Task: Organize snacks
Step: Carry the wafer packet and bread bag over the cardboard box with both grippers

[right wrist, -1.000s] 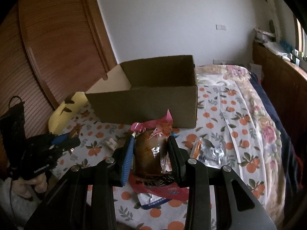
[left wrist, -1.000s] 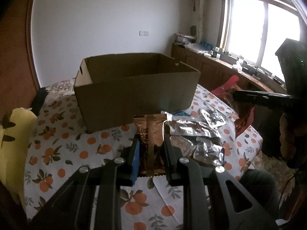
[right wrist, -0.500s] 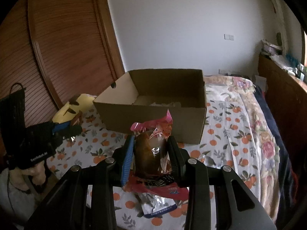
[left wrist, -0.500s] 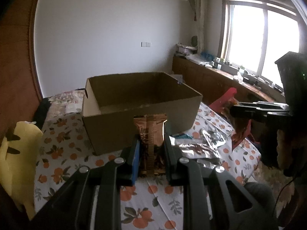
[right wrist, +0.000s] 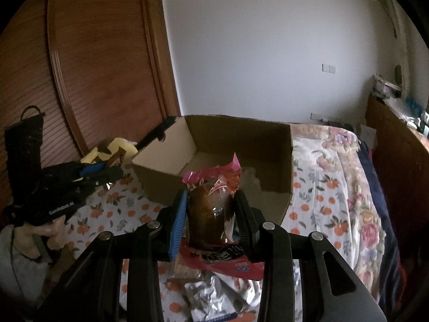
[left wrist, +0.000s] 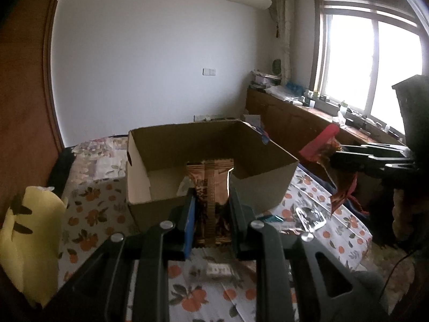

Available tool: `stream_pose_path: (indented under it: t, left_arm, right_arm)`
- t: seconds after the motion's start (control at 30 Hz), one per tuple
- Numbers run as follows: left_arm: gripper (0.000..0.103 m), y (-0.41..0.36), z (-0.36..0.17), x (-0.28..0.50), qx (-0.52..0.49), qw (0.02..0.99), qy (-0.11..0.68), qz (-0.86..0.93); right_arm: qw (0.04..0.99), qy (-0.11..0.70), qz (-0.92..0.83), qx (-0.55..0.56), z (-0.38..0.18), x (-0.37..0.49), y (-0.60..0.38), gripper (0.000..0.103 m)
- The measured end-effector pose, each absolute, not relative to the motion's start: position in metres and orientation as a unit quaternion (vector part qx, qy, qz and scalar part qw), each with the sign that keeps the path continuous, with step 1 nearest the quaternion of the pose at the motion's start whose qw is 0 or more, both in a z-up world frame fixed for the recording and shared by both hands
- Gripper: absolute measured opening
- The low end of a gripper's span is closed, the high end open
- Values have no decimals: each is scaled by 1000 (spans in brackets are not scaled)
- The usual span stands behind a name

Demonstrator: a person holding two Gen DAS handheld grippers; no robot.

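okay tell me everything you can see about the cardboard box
The box is plain brown corrugated cardboard, rectangular, open at the top, standing upright on the orange-print cloth. One end wall has a small hand-hole. Its inside looks mostly bare, with something pale on the floor, too unclear to name. Neither gripper touches it; the brown packet and the red packet are held in front of it.

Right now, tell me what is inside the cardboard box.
The cardboard box looks mostly bare: brown floor, something pale near its front wall. The brown packet and the pink-wrapped snack cover its front part.
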State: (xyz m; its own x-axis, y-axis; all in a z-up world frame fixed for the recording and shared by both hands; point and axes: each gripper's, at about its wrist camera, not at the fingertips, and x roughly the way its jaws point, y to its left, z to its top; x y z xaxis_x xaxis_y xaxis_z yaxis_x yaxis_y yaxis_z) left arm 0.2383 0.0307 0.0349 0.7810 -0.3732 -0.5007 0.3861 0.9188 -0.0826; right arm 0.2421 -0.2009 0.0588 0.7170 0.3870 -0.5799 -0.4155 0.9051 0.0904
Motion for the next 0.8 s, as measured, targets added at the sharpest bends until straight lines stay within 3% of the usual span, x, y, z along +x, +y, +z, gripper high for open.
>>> stream_pose_path:
  t: [0.8]
  left_arm:
    - [20, 33, 3, 373, -9, 940, 283, -191]
  right_arm:
    - [927, 292, 232, -26, 50, 371, -181, 35]
